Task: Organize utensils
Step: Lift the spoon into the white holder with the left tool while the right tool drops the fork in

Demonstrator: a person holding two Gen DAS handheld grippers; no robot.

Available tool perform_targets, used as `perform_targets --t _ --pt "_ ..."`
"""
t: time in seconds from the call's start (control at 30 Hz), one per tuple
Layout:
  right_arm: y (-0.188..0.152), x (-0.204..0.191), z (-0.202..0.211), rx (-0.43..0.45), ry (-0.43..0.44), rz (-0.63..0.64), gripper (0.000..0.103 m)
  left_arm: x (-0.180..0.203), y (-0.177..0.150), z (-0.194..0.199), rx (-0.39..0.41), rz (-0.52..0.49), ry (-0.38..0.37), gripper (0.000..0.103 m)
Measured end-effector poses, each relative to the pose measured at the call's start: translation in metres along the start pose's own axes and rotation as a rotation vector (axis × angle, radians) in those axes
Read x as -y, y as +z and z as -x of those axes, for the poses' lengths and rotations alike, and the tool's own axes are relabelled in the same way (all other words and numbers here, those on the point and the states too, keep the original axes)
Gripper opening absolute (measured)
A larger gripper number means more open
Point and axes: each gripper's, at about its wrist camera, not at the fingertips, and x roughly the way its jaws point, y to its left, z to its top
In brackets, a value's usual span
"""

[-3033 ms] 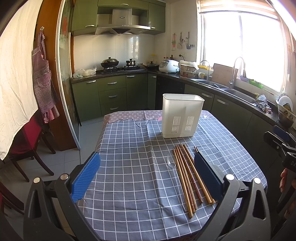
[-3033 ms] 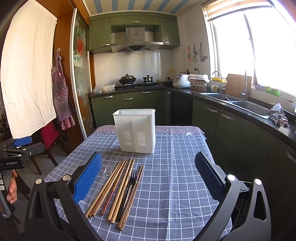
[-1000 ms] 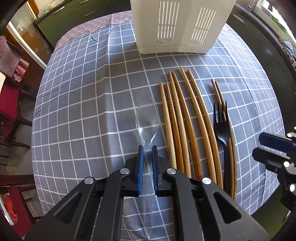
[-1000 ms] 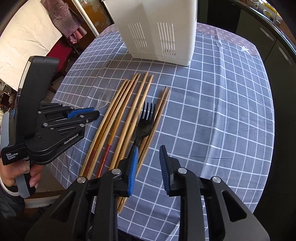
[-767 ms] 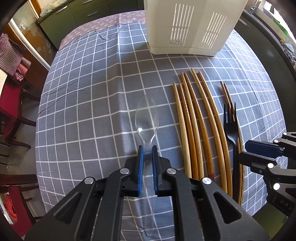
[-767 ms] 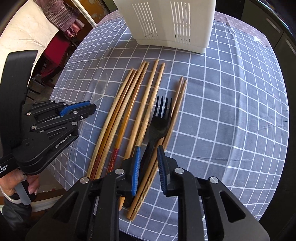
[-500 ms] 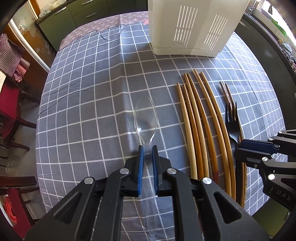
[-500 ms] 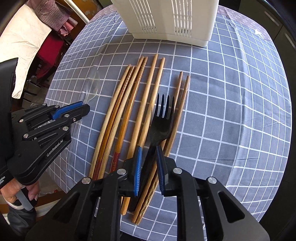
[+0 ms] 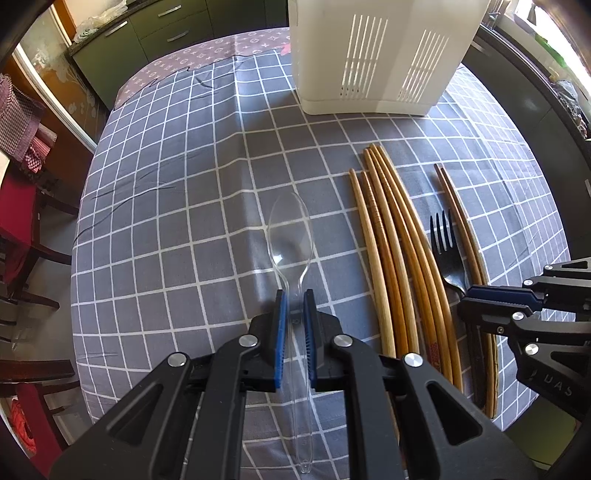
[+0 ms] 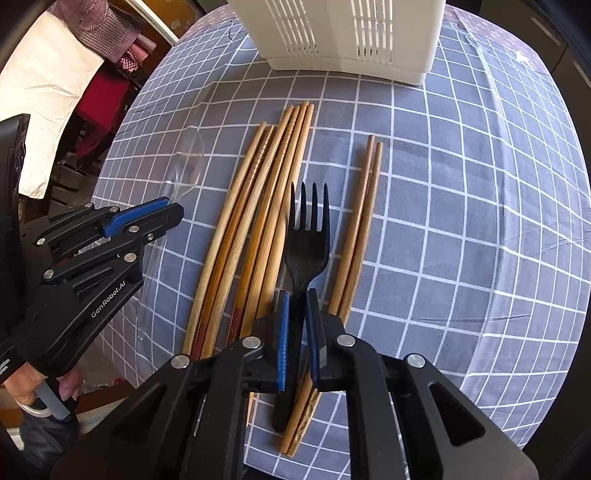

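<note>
My left gripper (image 9: 294, 301) is shut on the handle of a clear plastic spoon (image 9: 290, 236), bowl pointing away, just above the checked tablecloth. My right gripper (image 10: 295, 301) is shut on the neck of a black plastic fork (image 10: 308, 243) that lies among several wooden chopsticks (image 10: 255, 221). In the left wrist view the fork (image 9: 445, 254) and chopsticks (image 9: 391, 236) lie to the right of the spoon, with the right gripper (image 9: 466, 295) at the edge. The white slotted utensil holder (image 9: 380, 55) stands at the table's far side; it also shows in the right wrist view (image 10: 343, 33).
The grey checked tablecloth (image 9: 177, 206) covers the table. A red chair (image 9: 18, 206) stands off its left side. Two more chopsticks (image 10: 360, 229) lie right of the fork. Green kitchen cabinets (image 9: 155, 33) are behind the table.
Both grippers came down from above the table and closed, the left on the spoon, the right on the fork. Over the last second the spoon has lifted and moved slightly forward toward the holder.
</note>
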Motion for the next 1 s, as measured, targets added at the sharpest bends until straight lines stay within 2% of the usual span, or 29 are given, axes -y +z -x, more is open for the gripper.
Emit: perform_targets --t 0.17,0.33,0.5,0.7,0.77,0.87,0.93,1.0 --pt "-0.009 0.006 0.015 0.082 0.084 -0.013 0.009 -0.006 0.001 0.009 0.025 0.022 -0.044 0.009" --pt "-0.023 0.014 0.049 0.215 0.186 -0.014 0.009 -0.008 0.011 0.057 0.148 0.013 -0.061 0.009" --pt "-0.037 0.028 0.079 0.362 0.284 -0.031 0.009 -0.002 0.033 0.130 0.332 -0.002 -0.147 0.009" --pt "-0.052 0.040 0.113 0.505 0.368 -0.022 0.009 0.008 0.078 0.214 0.665 0.016 -0.187 0.009" --pt "-0.053 0.044 0.119 0.534 0.370 -0.018 0.009 0.011 0.096 0.225 0.763 0.028 -0.188 0.009" --pt "-0.059 0.049 0.124 0.559 0.368 -0.016 0.009 0.012 0.125 0.223 0.867 0.068 -0.194 0.009" --pt "-0.065 0.051 0.131 0.579 0.357 -0.016 0.009 0.011 0.142 0.213 0.917 0.085 -0.179 0.009" --pt "-0.069 0.054 0.138 0.606 0.341 -0.016 0.009 0.013 0.157 0.199 0.935 0.089 -0.153 0.009"
